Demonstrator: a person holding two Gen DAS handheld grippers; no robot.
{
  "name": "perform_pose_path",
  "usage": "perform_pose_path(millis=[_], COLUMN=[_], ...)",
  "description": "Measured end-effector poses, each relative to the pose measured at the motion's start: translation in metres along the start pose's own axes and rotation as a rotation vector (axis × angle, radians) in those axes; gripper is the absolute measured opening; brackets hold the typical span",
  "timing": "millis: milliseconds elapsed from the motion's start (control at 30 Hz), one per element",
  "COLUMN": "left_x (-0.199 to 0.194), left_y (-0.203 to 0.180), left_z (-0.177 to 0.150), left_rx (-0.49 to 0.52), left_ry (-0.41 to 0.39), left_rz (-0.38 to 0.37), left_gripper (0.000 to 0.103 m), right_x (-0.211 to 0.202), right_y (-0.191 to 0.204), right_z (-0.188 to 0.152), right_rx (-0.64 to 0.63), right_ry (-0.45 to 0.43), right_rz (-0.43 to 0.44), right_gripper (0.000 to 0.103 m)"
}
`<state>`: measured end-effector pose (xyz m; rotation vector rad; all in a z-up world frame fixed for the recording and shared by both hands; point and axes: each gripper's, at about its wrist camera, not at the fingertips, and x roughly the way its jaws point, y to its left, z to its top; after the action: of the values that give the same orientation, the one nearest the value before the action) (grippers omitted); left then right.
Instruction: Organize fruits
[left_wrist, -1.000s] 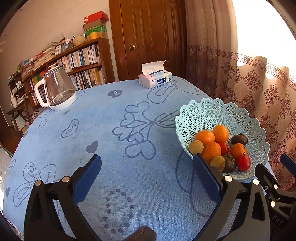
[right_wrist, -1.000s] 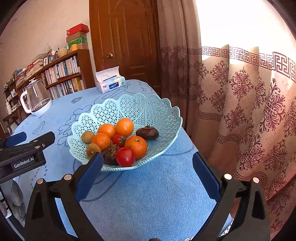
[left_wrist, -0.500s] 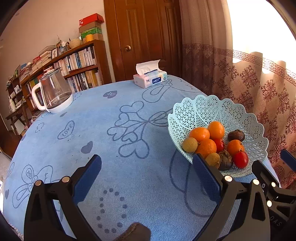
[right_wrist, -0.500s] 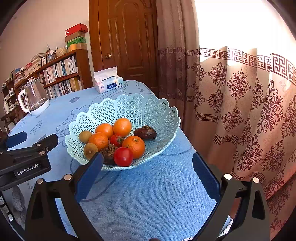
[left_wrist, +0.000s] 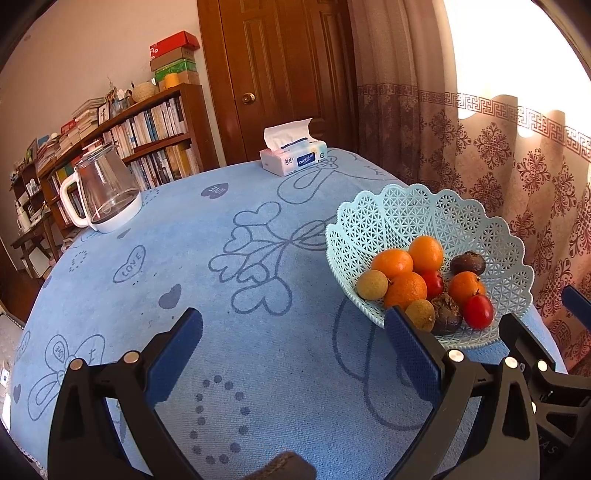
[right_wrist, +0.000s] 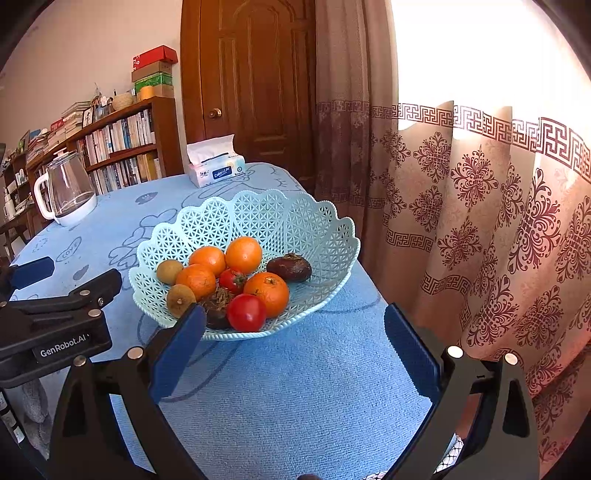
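A pale green lattice basket (right_wrist: 295, 221) (left_wrist: 424, 210) stands near the table's right edge. It holds several oranges (right_wrist: 243, 254) (left_wrist: 424, 253), two red tomatoes (right_wrist: 246, 312) (left_wrist: 478, 312), two tan round fruits (right_wrist: 169, 271) (left_wrist: 372, 284) and two dark brown fruits (right_wrist: 290, 267) (left_wrist: 467, 263). My left gripper (left_wrist: 293, 345) is open and empty, above the cloth to the left of the basket. My right gripper (right_wrist: 293, 341) is open and empty, just in front of the basket. Each gripper shows at the other view's edge.
A blue patterned cloth (left_wrist: 221, 295) covers the table. A glass kettle (left_wrist: 105, 192) stands at the far left and a tissue box (left_wrist: 293, 157) at the far edge. A curtain (right_wrist: 480, 221) hangs right of the table; a door and bookshelf stand behind.
Both grippers have drifted slightly back and left, so the basket sits a little further right and lower in the views. Both jaws stay open. The fruits have not moved.
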<state>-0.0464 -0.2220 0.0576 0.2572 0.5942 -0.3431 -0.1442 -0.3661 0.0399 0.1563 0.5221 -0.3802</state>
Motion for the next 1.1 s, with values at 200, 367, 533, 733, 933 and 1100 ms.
perform_pose_path(millis=[200,367,533,733,933,1100], left_x=[-0.0001,-0.0007,-0.0008,-0.0015,-0.0017,-0.0027], left_y=[-0.0032,-0.0065,-0.0074,-0.0085,-0.0085,-0.0102], left_z=[0.0010,0.0020,0.0025,0.0021,0.0020,0.0020], left_rx=[0.012,0.026,0.030,0.039,0.041,0.049], left_ry=[-0.004,-0.010,-0.013,-0.018,-0.020,-0.029], left_rz=[-0.005,-0.002,0.000,0.004,0.004,0.007], left_gripper=[0.098,0.098,0.098,0.098,0.098,0.098], right_x=[0.0002,0.0002,0.0007,0.0004,0.0005,0.0008], right_y=[0.0004,0.0000,-0.0010,-0.0034,-0.0029,-0.0028], right_z=[-0.0003,-0.0002,0.0000,0.0002,0.0007,0.0003], right_rx=[0.002,0.002,0.004,0.017,0.016,0.018], right_ry=[0.002,0.001,0.000,-0.007,-0.005,-0.004], right_rz=[0.000,0.000,-0.004,-0.017,-0.018,-0.018], right_gripper=[0.099,0.099,0.099,0.099,0.099,0.099])
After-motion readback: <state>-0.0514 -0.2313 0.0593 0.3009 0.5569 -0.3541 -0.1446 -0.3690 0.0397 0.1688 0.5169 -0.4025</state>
